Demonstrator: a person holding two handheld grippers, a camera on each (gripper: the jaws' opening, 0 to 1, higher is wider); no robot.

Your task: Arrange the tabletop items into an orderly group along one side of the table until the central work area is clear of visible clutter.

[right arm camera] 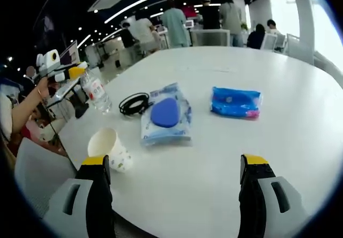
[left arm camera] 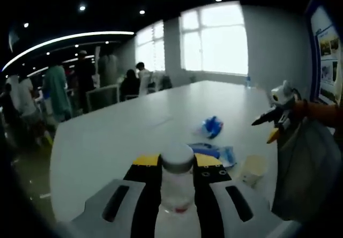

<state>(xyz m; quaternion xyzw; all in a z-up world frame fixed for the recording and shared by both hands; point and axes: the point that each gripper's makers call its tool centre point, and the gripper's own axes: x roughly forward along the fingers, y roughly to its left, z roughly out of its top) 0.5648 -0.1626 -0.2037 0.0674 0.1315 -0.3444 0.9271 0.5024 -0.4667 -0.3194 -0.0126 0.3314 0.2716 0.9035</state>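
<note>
In the left gripper view, the left gripper [left arm camera: 177,187] has its jaws closed on a clear plastic bottle [left arm camera: 177,181] with a pale cap, held upright between the yellow-tipped jaws above the white counter [left arm camera: 107,136]. In the right gripper view, that bottle [right arm camera: 96,92] and the left gripper [right arm camera: 69,73] appear near the counter's far left edge, beside a coiled black cable [right arm camera: 134,103]. The right gripper [right arm camera: 174,181] has its jaws spread wide with nothing between them. Just beyond its left jaw a paper cup [right arm camera: 110,148] lies tipped on its side near the counter edge. A clear packet with a blue pad [right arm camera: 166,114] lies touching the cable, and a blue wrapped pack [right arm camera: 236,102] lies apart to its right. People [right arm camera: 177,23] stand beyond the counter's far end.
</note>
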